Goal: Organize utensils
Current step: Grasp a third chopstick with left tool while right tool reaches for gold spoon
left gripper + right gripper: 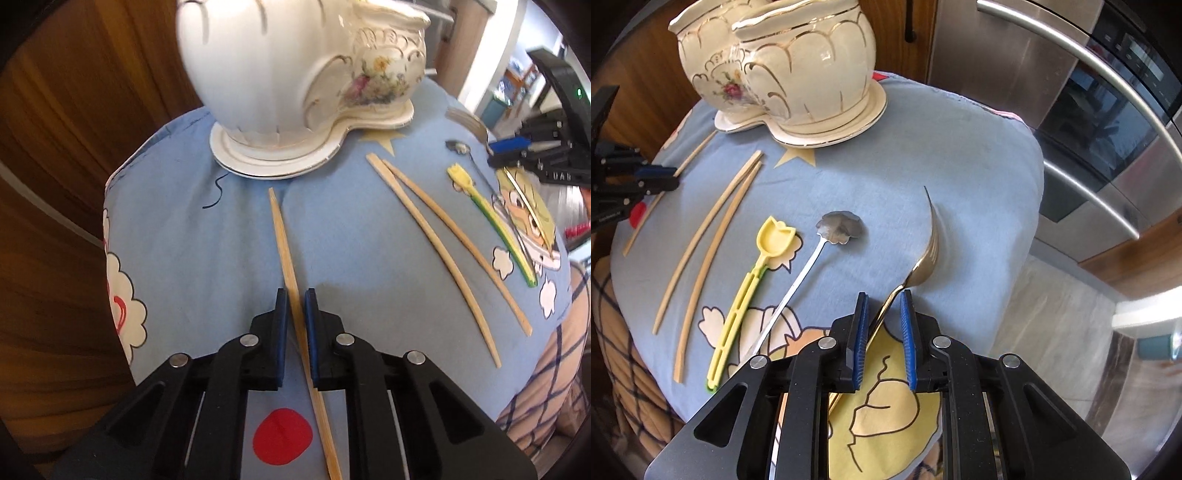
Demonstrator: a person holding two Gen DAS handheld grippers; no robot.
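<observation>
Blue cartoon-print cloth (pixel 960 155) covers the table; only the right wrist view shows the steel oven (pixel 1108 110) beyond. Cream gilt floral ceramic holder (pixel 295 74) stands at the far edge. Left gripper (pixel 294 295) pinches a pale bamboo chopstick (pixel 282 236) lying on the cloth. Right gripper (pixel 884 299) pinches a gold fork (pixel 929 243), tines raised.

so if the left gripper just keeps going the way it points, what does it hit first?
Probably the blue cloth just ahead, since the left gripper points steeply down, shut on a chopstick. The ceramic holder stands farther on.
</observation>
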